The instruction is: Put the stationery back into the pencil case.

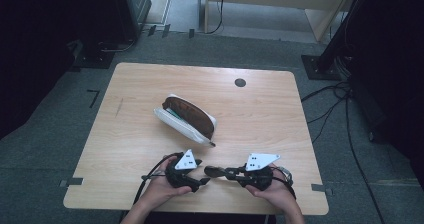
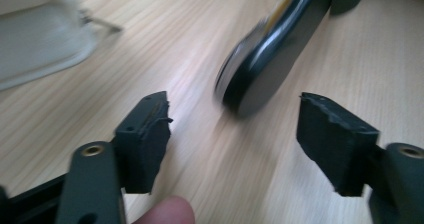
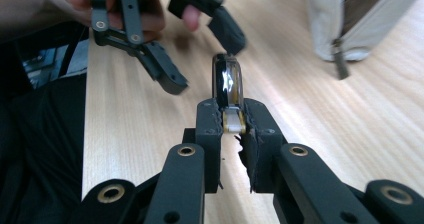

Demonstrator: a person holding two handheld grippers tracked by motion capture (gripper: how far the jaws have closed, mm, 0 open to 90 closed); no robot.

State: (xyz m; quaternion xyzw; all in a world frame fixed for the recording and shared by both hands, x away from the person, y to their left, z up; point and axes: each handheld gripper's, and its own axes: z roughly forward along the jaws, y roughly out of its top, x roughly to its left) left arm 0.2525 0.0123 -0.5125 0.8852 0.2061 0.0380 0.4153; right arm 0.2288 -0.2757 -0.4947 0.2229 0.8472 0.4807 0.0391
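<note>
Two grippers | right gripper [image 3: 234, 126] pinches sunglasses [image 3: 227, 81] | left gripper [image 2: 232, 139] spread, empty | high view: pouch [image 1: 187, 119]

Dark glossy sunglasses [image 3: 227, 81], white case [image 1: 186, 120] with brown interior, pale wood table [image 1: 140, 84].

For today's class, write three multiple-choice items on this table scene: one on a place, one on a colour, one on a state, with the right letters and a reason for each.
1. Where does the pouch lie?
A. near the middle of the table
B. on the floor
C. in a hand

2. What colour is the outside of the pouch?
A. red
B. white
C. green

3. How does the right gripper stand?
A. wide open
B. lying on the table
C. shut on the sunglasses

Answers:
1 A, the high view shows it mid-table.
2 B, its fabric is white.
3 C, its fingers clamp the glasses, while the left gripper is open.
</note>
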